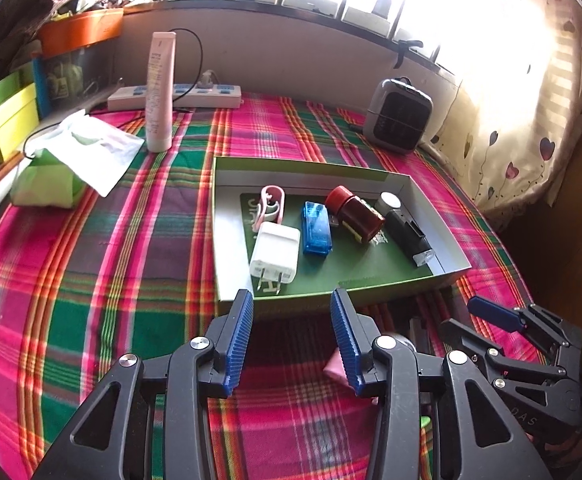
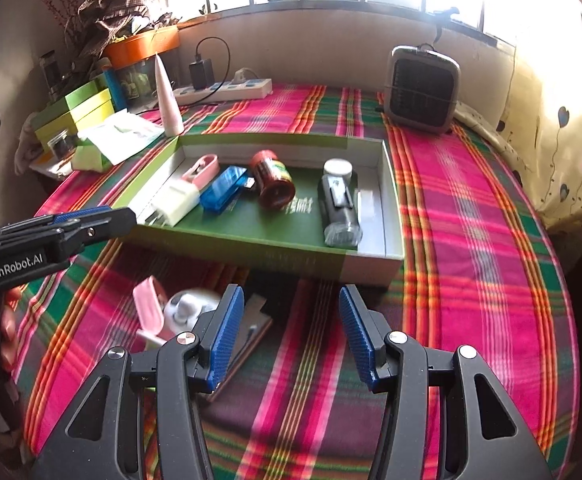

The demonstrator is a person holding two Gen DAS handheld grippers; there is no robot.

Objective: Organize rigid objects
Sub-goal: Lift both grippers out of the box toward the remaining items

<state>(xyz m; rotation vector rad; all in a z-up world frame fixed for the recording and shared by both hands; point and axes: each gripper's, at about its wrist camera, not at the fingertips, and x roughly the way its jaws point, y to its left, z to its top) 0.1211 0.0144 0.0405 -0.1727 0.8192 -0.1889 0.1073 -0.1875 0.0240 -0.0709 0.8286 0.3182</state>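
A shallow green box [image 1: 371,286] [image 2: 303,258] lies on the plaid cloth. It holds a white plug adapter [image 1: 275,258] [image 2: 177,202], a pink clip [image 1: 271,204] [image 2: 201,168], a blue USB stick [image 1: 315,229] [image 2: 225,189], a red-capped brown bottle [image 1: 357,214] [image 2: 273,178] on its side and a black flashlight [image 1: 407,230] [image 2: 339,204]. My left gripper [image 1: 291,308] [image 2: 91,216] is open and empty just in front of the box. My right gripper [image 2: 291,308] [image 1: 491,312] is open and empty. An open white earbud case [image 2: 189,308], a pink piece [image 2: 149,304] [image 1: 337,366] and a flat dark item [image 2: 247,332] lie before the box.
A grey heater [image 1: 397,116] [image 2: 425,88] stands at the back right. A pink tube [image 1: 161,92] [image 2: 169,100], a power strip [image 1: 175,96] [image 2: 227,90], a tissue pack [image 1: 51,176] and stacked boxes [image 2: 79,110] are at the back left. A curtain [image 1: 523,120] hangs at right.
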